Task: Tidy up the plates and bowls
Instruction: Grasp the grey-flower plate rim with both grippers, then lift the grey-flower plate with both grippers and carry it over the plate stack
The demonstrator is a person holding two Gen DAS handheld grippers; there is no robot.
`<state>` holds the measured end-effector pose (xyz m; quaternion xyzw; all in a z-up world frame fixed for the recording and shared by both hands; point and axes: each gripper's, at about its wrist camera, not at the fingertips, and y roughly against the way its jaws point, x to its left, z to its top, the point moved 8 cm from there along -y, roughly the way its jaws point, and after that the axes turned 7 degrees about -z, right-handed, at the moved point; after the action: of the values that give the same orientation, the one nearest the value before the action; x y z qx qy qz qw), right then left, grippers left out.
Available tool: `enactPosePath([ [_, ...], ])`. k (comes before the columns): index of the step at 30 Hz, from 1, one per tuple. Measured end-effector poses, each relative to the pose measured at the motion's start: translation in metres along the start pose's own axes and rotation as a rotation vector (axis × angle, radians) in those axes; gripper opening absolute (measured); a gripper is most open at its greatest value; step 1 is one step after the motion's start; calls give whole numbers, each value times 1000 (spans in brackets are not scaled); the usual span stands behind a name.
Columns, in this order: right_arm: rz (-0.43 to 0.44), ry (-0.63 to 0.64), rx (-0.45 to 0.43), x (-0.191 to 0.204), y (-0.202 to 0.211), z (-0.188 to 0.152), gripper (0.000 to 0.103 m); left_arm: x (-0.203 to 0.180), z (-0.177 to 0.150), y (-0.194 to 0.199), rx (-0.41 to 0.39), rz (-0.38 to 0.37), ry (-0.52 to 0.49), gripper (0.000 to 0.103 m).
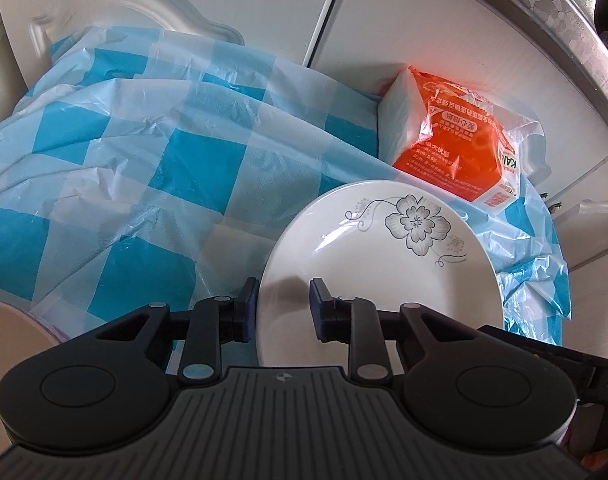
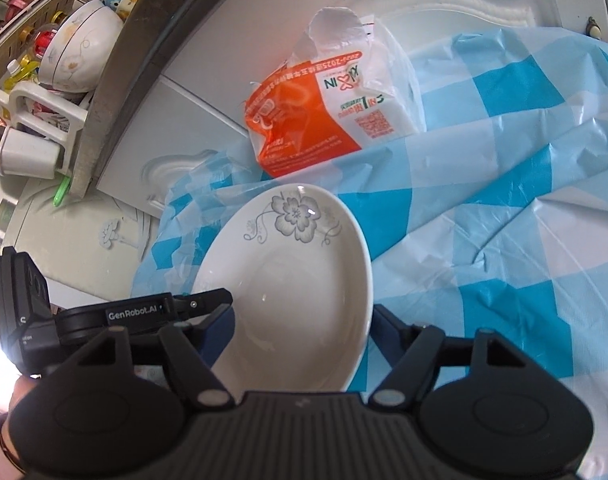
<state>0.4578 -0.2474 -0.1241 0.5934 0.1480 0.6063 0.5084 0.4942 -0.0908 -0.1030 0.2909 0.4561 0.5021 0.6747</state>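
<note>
White ceramic plate with grey flower print [image 1: 376,264] lies on blue-and-white checked plastic sheet [image 1: 143,152], just in front of orange-and-white paper pack [image 1: 444,132]. Left gripper [image 1: 283,308] jaws narrowed around near-left plate rim; pad contact unclear. Right gripper [image 2: 299,328] jaws half-open, straddling plate's near edge; grip cannot tell.
</note>
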Motion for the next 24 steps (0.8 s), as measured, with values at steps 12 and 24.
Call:
enactPosePath([
  [12,-25,-4,-68,12,7,8,76,-3,4,19,-53,-11,38,21],
  [24,-43,82,-161,30,29,9,77,-15,14,50,-126,-37,39,21],
])
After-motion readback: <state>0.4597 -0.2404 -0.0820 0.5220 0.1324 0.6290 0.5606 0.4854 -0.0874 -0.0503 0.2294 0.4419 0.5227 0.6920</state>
